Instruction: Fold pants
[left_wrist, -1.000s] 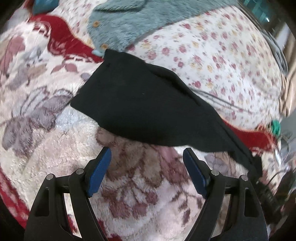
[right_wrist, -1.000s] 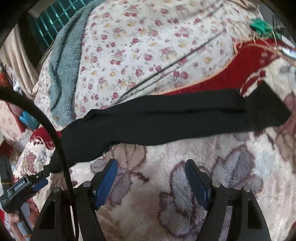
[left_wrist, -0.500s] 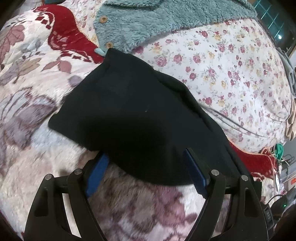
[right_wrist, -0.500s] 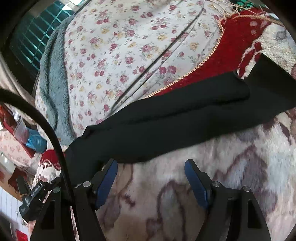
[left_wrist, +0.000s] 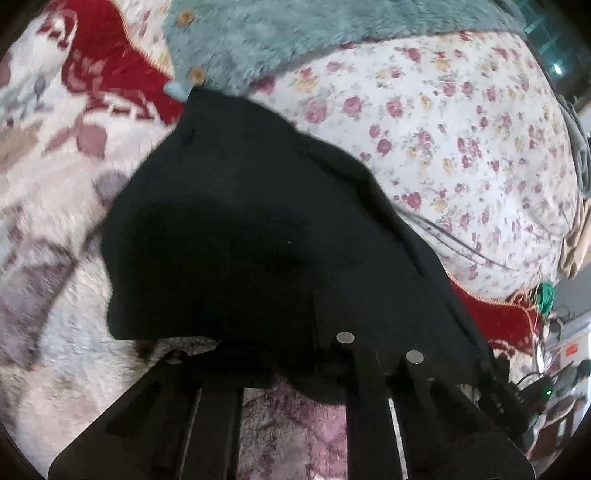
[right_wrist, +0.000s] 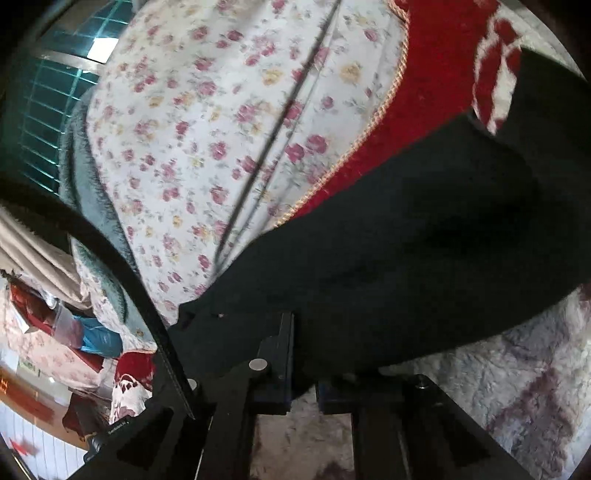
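The black pants (left_wrist: 258, 221) lie as a long strip across a fluffy flower-patterned blanket (left_wrist: 55, 295). My left gripper (left_wrist: 288, 343) is closing its jaws on the pants' near edge at the wide end, and the cloth drapes over and hides its fingertips. In the right wrist view the pants (right_wrist: 424, 258) run from lower left to upper right. My right gripper (right_wrist: 304, 373) is closing its jaws on their near edge, with black cloth pinched between the blue pads.
A floral quilt (left_wrist: 443, 129) lies beyond the pants, with a teal fleece garment (left_wrist: 295, 33) on its far side. A black cable (right_wrist: 110, 251) arcs past my right gripper. Piled bedding and clutter (right_wrist: 74, 332) sit off the bed's edge.
Both grippers moved forward onto the pants' near edge and went from wide open to closed on the cloth. The right gripper also rolled, which tilted its view.
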